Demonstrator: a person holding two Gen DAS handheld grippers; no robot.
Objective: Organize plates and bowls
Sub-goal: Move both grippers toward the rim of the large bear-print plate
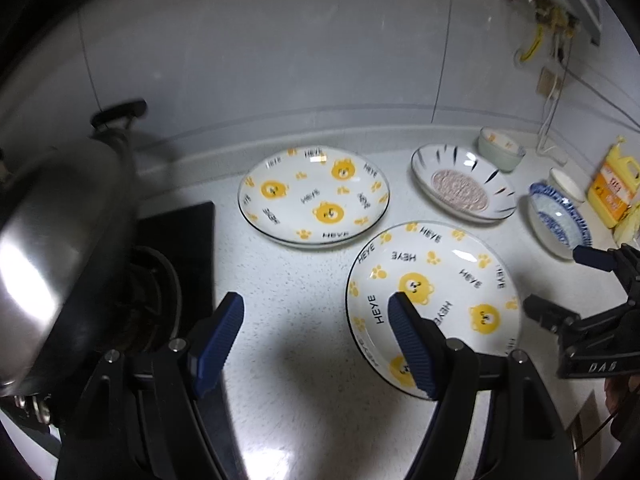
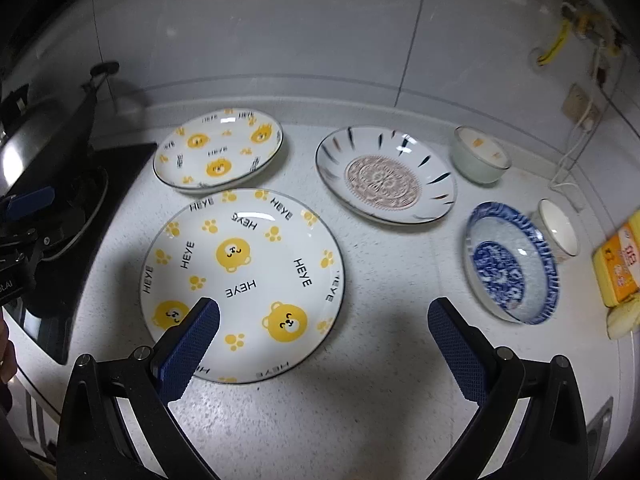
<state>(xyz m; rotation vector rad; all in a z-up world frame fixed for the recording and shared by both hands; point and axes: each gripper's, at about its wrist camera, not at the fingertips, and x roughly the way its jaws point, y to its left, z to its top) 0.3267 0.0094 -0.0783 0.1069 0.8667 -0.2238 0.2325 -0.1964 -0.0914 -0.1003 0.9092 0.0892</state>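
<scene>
Two white plates with yellow bears lie on the speckled counter: a near one [image 1: 448, 276] [image 2: 256, 264] and a far one [image 1: 314, 196] [image 2: 218, 150]. A striped plate with a brown centre [image 1: 460, 188] [image 2: 384, 178] lies to their right. A blue patterned bowl [image 1: 556, 220] [image 2: 508, 264], a pale green bowl [image 1: 500, 148] [image 2: 480, 156] and a small white cup [image 1: 566, 184] [image 2: 558, 228] stand further right. My left gripper [image 1: 316, 312] is open above the counter, left of the near bear plate. My right gripper [image 2: 324, 320] is open over that plate's right edge; it also shows in the left wrist view [image 1: 560, 280].
A steel wok lid [image 1: 60, 240] sits on a gas hob [image 1: 172, 264] at the left. A yellow bottle [image 1: 612, 188] [image 2: 618, 268] stands at the far right. A tiled wall with cables and a socket [image 2: 580, 108] backs the counter.
</scene>
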